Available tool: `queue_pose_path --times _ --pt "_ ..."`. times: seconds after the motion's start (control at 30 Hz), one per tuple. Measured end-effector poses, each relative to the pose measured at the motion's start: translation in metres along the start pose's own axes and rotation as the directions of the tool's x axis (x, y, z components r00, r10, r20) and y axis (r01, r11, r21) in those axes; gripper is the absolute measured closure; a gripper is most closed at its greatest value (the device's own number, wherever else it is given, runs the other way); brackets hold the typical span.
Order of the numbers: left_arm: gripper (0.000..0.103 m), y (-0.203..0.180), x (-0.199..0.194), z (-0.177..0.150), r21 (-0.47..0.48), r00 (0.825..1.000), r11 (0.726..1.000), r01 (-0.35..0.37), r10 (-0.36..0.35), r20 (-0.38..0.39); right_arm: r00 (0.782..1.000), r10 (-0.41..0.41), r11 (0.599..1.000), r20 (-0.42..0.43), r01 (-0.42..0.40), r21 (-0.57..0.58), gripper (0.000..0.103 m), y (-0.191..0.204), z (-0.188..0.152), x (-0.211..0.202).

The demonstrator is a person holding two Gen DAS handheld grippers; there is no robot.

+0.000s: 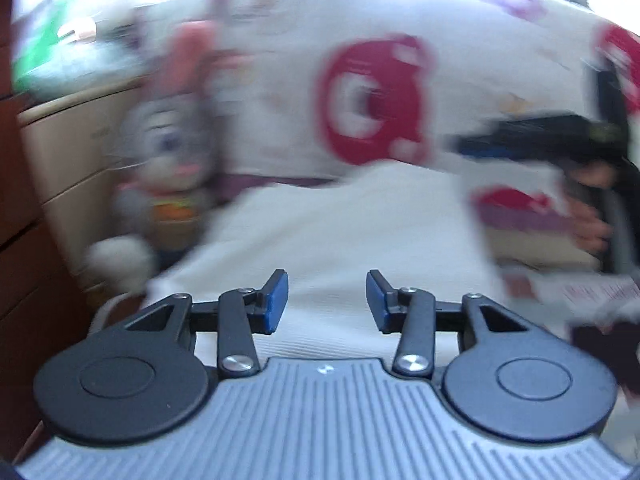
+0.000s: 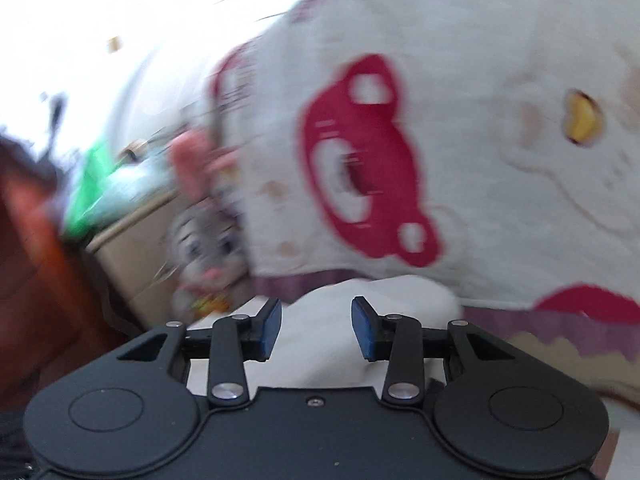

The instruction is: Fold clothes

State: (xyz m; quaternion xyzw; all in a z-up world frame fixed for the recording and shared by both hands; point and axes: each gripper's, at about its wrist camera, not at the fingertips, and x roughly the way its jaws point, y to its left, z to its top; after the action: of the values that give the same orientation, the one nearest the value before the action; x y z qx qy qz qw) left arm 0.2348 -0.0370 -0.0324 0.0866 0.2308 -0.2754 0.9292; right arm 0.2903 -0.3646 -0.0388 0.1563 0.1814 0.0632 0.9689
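Observation:
A white ribbed garment (image 1: 340, 220) lies spread on the bed, its far end rumpled against the quilt (image 2: 380, 292). My left gripper (image 1: 327, 284) hovers over it, blue pads apart, nothing pinched between them. The right gripper (image 2: 317, 308) is also open, with the white cloth showing below the gap and not pressed by either pad. In the left wrist view the right gripper's black body (image 1: 540, 136) sits at the far right, held by a hand (image 1: 592, 216), above the garment's right side. Both views are blurred.
A white quilt with red bear prints (image 1: 280, 80) (image 2: 480, 160) is heaped behind the garment. A grey plush rabbit (image 1: 168, 152) (image 2: 208, 236) leans at the left, beside a beige drawer unit (image 1: 68, 152) (image 2: 136, 248). Dark wood furniture (image 1: 16, 240) borders the far left.

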Motion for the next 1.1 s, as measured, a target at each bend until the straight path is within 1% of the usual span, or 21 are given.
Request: queue_pose_path --times 0.03,0.1,0.13,0.2,0.27,0.37,0.43,0.53,0.57,0.6,0.67,0.7,0.77,0.83,0.87,0.93,0.97,1.0,1.03,1.07,1.1 --pt "0.06 -0.011 0.003 -0.002 0.034 0.999 0.999 0.03 -0.029 -0.021 1.0 0.012 0.997 -0.02 -0.014 -0.078 0.057 0.011 -0.007 -0.001" --pt "0.061 -0.024 0.011 -0.012 0.061 0.997 0.997 0.052 -0.048 -0.063 0.997 0.031 0.972 -0.07 -0.046 -0.231 0.057 0.033 -0.022 -0.002" --pt "0.061 -0.027 0.014 -0.018 0.07 0.997 0.996 0.047 -0.042 -0.068 0.994 0.042 0.957 -0.101 -0.069 -0.281 0.056 0.041 -0.032 -0.004" --pt "0.061 -0.021 0.018 -0.029 0.041 0.994 0.998 0.04 -0.036 -0.099 0.985 0.081 0.939 -0.154 -0.127 -0.32 0.053 0.05 -0.049 -0.009" --pt "0.061 -0.008 0.021 -0.039 -0.03 0.991 0.999 0.04 -0.044 -0.13 0.976 0.095 0.927 -0.194 -0.158 -0.341 0.053 0.051 -0.057 -0.013" --pt "0.06 0.001 0.016 -0.039 -0.03 0.992 0.999 0.02 -0.024 -0.127 0.964 0.099 0.914 -0.246 -0.186 -0.36 0.053 0.049 -0.06 -0.02" --pt "0.06 0.021 0.014 -0.031 -0.107 0.996 0.994 -0.026 0.016 -0.087 0.957 0.091 0.917 -0.275 -0.188 -0.352 0.053 0.047 -0.056 -0.019" --pt "0.06 0.05 0.012 -0.019 -0.225 0.996 0.97 -0.088 0.082 -0.033 0.951 0.093 0.919 -0.294 -0.196 -0.342 0.053 0.045 -0.054 -0.018" --pt "0.06 0.058 0.021 -0.015 -0.246 0.992 0.961 -0.124 0.115 -0.052 0.953 0.095 0.922 -0.288 -0.193 -0.335 0.053 0.045 -0.056 -0.02" --pt "0.06 0.066 0.03 -0.013 -0.256 0.986 0.953 -0.165 0.149 -0.081 0.956 0.095 0.926 -0.277 -0.186 -0.327 0.053 0.045 -0.059 -0.021" --pt "0.058 0.081 0.048 -0.014 -0.242 0.957 0.929 -0.28 0.25 -0.148 0.962 0.094 0.934 -0.255 -0.174 -0.312 0.052 0.043 -0.064 -0.023" --pt "0.058 0.085 0.053 -0.012 -0.232 0.947 0.921 -0.313 0.285 -0.147 0.968 0.087 0.939 -0.235 -0.158 -0.305 0.05 0.044 -0.067 -0.026" --pt "0.061 0.087 0.053 -0.002 -0.212 0.932 0.908 -0.36 0.339 -0.13 0.984 0.057 0.948 -0.17 -0.106 -0.301 0.049 0.049 -0.072 -0.037" --pt "0.059 0.082 0.055 0.015 -0.173 0.946 0.931 -0.322 0.31 -0.097 0.992 0.056 0.935 -0.114 -0.092 -0.342 0.049 0.064 -0.076 -0.046" --pt "0.059 0.077 0.059 0.027 -0.134 0.957 0.949 -0.287 0.278 -0.079 0.993 0.065 0.923 -0.1 -0.097 -0.372 0.049 0.071 -0.076 -0.049" --pt "0.061 0.066 0.074 0.05 -0.031 0.975 0.977 -0.212 0.209 -0.078 0.992 0.071 0.903 -0.104 -0.108 -0.415 0.047 0.085 -0.074 -0.047" --pt "0.062 0.062 0.081 0.055 -0.021 0.981 0.984 -0.179 0.176 -0.08 0.991 0.068 0.9 -0.116 -0.111 -0.421 0.047 0.088 -0.071 -0.041" --pt "0.065 0.06 0.095 0.059 -0.021 0.983 0.99 -0.142 0.138 -0.124 0.991 0.059 0.898 -0.124 -0.107 -0.428 0.046 0.09 -0.068 -0.035" --pt "0.067 0.062 0.115 0.063 -0.028 0.974 0.992 -0.122 0.115 -0.197 0.99 0.047 0.894 -0.13 -0.1 -0.437 0.045 0.092 -0.067 -0.029" --pt "0.067 0.065 0.132 0.066 -0.041 0.96 0.991 -0.129 0.114 -0.257 0.99 0.035 0.889 -0.136 -0.093 -0.448 0.045 0.094 -0.067 -0.025" --pt "0.067 0.068 0.143 0.07 -0.062 0.953 0.99 -0.128 0.106 -0.283 0.99 0.023 0.885 -0.142 -0.086 -0.458 0.044 0.096 -0.068 -0.022"
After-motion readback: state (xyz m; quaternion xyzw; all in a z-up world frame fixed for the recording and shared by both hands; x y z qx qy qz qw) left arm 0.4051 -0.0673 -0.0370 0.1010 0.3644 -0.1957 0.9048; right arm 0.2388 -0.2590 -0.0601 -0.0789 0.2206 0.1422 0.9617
